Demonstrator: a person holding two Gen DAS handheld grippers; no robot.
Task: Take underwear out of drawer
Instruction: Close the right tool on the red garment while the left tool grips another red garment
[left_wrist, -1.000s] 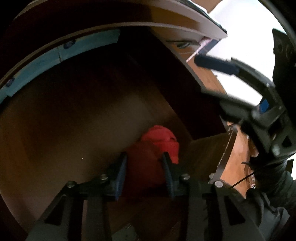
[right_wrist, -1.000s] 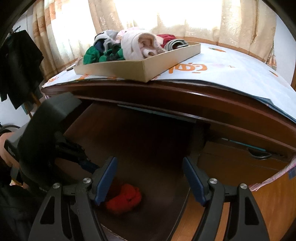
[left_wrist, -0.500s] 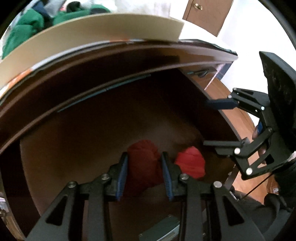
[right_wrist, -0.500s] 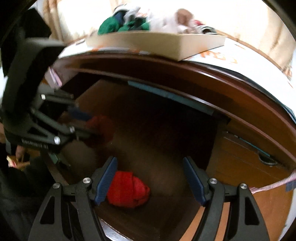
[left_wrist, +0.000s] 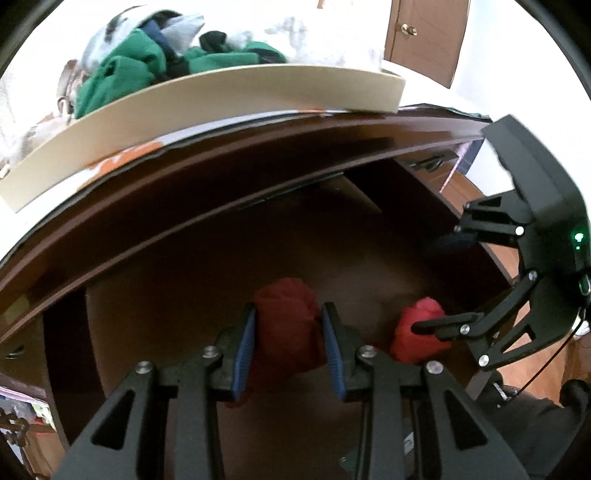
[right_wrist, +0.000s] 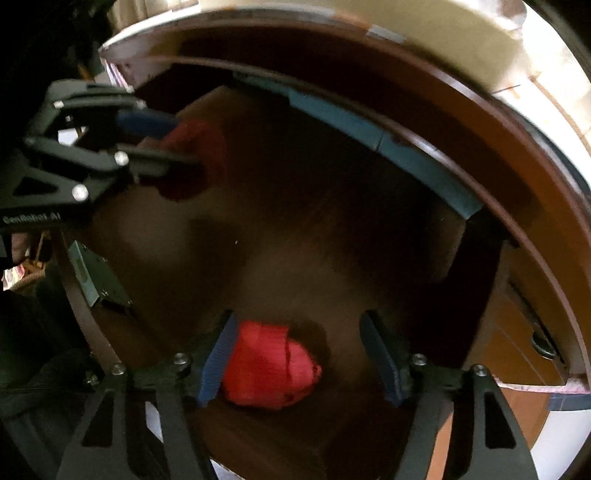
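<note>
My left gripper (left_wrist: 288, 347) is shut on a dark red rolled underwear (left_wrist: 286, 325) and holds it above the open wooden drawer (left_wrist: 184, 295). It shows from the side in the right wrist view (right_wrist: 192, 158). A second, bright red rolled underwear (right_wrist: 269, 365) lies on the drawer floor near the front. My right gripper (right_wrist: 299, 354) is open and straddles it, with its left pad (right_wrist: 218, 358) close to the cloth. The same roll (left_wrist: 413, 332) and the right gripper (left_wrist: 454, 280) show at the right of the left wrist view.
A shallow beige box (left_wrist: 207, 96) with green, grey and white clothes (left_wrist: 140, 62) stands on the dresser top above the drawer. The dresser's front rail (right_wrist: 369, 125) overhangs the drawer. A brown door (left_wrist: 424, 33) is behind.
My left gripper has lifted the dark red roll up and back, out of the drawer's depth. My right gripper has dropped into the drawer around the bright red roll.
</note>
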